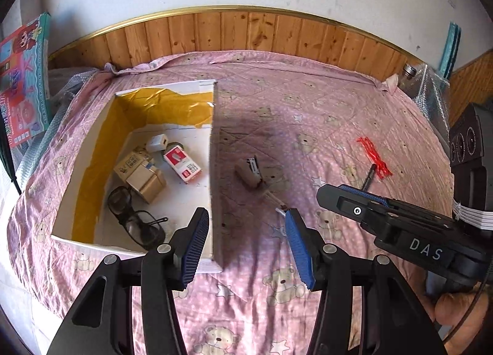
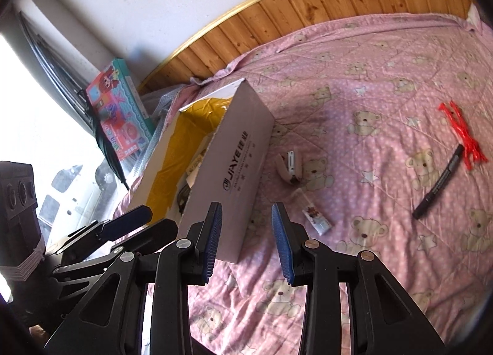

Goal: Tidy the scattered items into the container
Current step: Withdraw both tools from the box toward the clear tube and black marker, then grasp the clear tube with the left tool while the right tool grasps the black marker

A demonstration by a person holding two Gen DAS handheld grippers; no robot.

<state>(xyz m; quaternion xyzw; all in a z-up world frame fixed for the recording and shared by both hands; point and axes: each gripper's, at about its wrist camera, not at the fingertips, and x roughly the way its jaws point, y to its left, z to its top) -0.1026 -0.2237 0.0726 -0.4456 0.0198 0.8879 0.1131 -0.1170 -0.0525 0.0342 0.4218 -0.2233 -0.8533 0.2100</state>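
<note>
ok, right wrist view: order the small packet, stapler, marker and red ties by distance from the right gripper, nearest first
1. small packet, just ahead, slightly right of the right gripper.
2. stapler, farther ahead, near the box.
3. marker, far right.
4. red ties, beyond the marker's tip.

Your left tool [image 1: 245, 244]: black angular frame, silver screws, ribbed blue pads [image 1: 194, 247]. Right tool [image 2: 246, 241]: same build, white "DAS" lettering on its body, white cable bundle at the rear.

You are in a home bedroom: a bed [image 1: 308, 102] under a pink quilted teddy-bear cover, pine wainscot panelling [image 1: 240, 31] with a brass trim against a white plaster wall, a child's toy box [image 1: 24, 77] propped bedside.
</note>
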